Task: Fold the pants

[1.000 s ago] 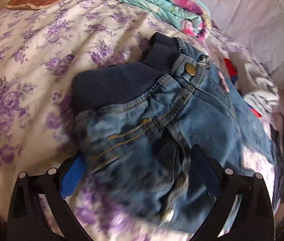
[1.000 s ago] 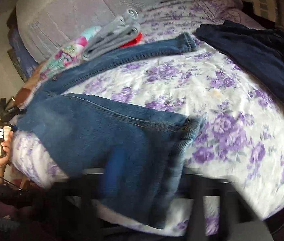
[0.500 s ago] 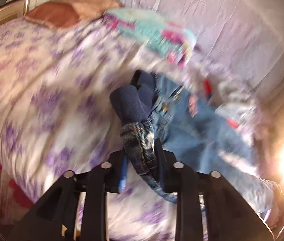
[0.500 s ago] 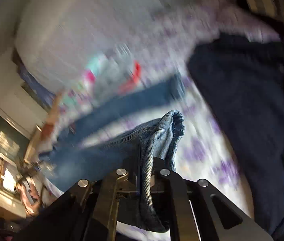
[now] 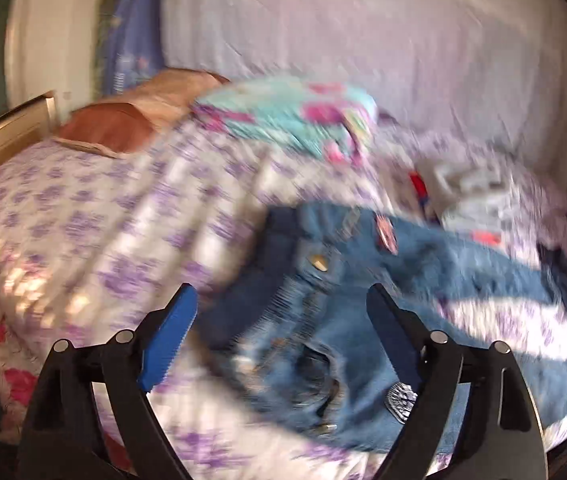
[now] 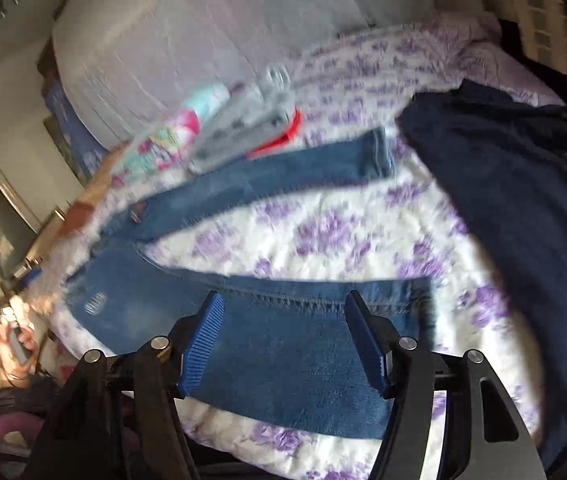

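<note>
Jeans (image 6: 283,344) flat on bedspread (image 6: 323,232) | dark garment (image 6: 523,200) right | folded pile (image 6: 243,132) behind

Floral bed (image 6: 323,236) bears jeans (image 6: 283,344), apparently folded clothes (image 6: 243,132).

The blue denim jeans (image 5: 363,320) lie spread flat on the purple-flowered bedspread, waistband with its brass button (image 5: 318,261) facing up. In the right wrist view the jeans (image 6: 283,344) show two legs splayed apart (one runs toward the far cuff), the near leg lying flat at the bed's edge.
</note>
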Demonstrator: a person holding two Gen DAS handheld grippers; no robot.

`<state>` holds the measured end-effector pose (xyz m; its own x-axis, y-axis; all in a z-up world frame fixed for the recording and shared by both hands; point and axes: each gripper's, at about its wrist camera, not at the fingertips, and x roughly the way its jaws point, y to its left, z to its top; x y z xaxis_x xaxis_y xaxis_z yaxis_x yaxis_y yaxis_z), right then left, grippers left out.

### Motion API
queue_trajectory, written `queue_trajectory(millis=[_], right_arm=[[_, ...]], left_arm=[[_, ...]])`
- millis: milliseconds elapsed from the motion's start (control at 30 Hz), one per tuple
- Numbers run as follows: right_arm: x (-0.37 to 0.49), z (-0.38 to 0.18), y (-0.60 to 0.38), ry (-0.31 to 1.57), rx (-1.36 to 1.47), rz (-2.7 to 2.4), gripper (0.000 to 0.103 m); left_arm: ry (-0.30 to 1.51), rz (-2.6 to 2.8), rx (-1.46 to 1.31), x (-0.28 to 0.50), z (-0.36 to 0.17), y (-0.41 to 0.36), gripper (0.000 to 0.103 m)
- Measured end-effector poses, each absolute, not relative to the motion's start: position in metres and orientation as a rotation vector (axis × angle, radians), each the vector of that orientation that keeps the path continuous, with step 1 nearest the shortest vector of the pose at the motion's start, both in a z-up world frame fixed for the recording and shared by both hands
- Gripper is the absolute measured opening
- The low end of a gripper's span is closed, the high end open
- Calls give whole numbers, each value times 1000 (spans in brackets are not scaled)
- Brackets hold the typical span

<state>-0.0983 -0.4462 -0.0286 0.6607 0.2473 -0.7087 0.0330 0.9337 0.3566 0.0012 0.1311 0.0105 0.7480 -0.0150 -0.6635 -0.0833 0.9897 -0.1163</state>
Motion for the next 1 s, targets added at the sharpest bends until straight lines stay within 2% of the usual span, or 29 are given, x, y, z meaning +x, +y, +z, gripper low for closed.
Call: queue_trajectory(millis=[100, 167, 233, 300, 400, 467, 533, 567, 600, 700, 767, 900, 1000], right_arm=[[-80, -88, -454, 1033, 421, 38, 60], [-84, -86, -456, 987, 435, 51, 61], [-81, -62, -450, 955, 426, 79, 63], [-71, -33, -435, 882, 378, 148, 71], [-34, 11, -396, 807, 262, 239, 76], [1, 34, -367, 764, 247, 341, 79], [33, 50, -339, 702, 235, 348, 88], [44, 54, -328, 677, 239, 308, 98], [62, 54, -315, 652, 250, 234, 99], [94, 45, -295, 628, 280, 127, 99], [123, 28, -280, 678, 249, 191, 99], [183, 2, -253, 833, 58, 364, 99], [209, -7, -238, 877, -93, 400, 99]], left_arm=[[896, 86, -63, 34, -52, 119, 83], [945, 75, -74, 40, -75, 126, 84], [921, 50, -70, 38, -56, 126, 82], [847, -1, -102, 38, -22, 130, 82], [742, -11, -79, 52, 24, 132, 91], [730, -26, -83, 70, 39, 131, 91], [723, -21, -73, 88, 44, 128, 92], [723, -12, -61, 99, 44, 125, 96], [727, -15, -41, 111, 43, 119, 97], [793, -9, 37, 143, 26, 111, 98], [844, -12, 56, 158, 17, 116, 98], [967, -69, -65, 193, -8, 154, 98], [1068, -128, -175, 218, -29, 175, 98]])
